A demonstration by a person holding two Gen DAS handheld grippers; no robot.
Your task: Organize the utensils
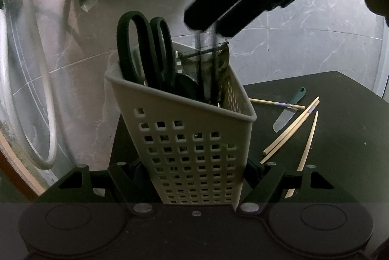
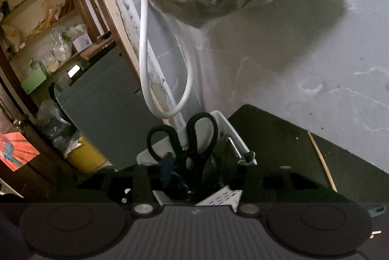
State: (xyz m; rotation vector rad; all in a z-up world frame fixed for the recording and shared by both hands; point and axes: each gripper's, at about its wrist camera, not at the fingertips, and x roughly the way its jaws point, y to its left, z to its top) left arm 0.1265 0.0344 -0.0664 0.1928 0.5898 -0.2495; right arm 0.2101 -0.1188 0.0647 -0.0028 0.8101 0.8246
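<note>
The left gripper (image 1: pixel 194 177) clamps the caddy (image 1: pixel 194 138); the right gripper (image 1: pixel 209 27), jaws apart, hangs above it, chopsticks (image 1: pixel 291 128) lying rightward.

Counter (image 1: pixel 340 150): dark, matte top, its far edge against a grey marbled wall.
Knife (image 1: pixel 288 111): green handle, pale blade, lying flat toward 2 o'clock.
Chopsticks (image 1: pixel 291 130): four pale sticks loose near the knife; one lies across its handle end, two side by side, one alone at 3 o'clock.
Caddy (image 1: pixel 194 157): pale perforated holder at the counter's 9 o'clock corner; whether it rests on the top cannot be told.
</note>
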